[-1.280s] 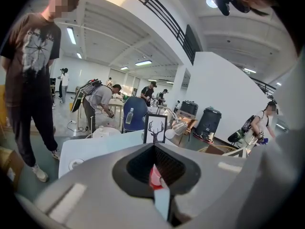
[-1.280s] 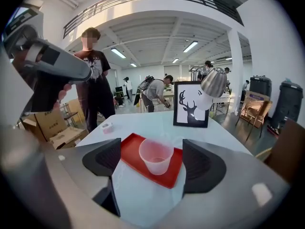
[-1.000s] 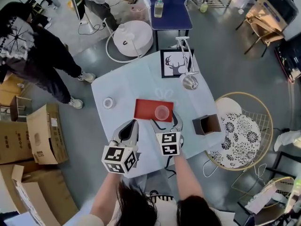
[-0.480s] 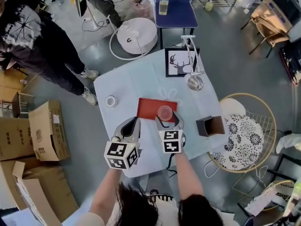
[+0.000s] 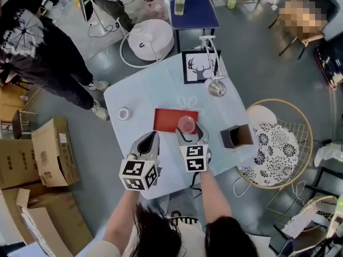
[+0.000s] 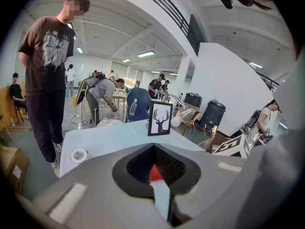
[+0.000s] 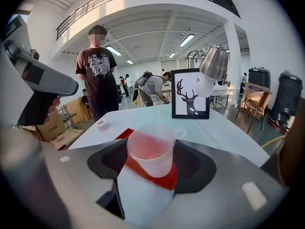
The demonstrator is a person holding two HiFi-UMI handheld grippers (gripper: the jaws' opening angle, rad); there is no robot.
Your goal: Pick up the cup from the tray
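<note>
And the left gripper [image 5: 153,135] hangs clenched and empty over the tabletop [image 5: 140,98], red tray [image 5: 166,119] just ahead, clear cup [image 5: 186,124] upright on its right end, right gripper [image 5: 190,129] jaws just closing, pads against the cup's sides.
</note>
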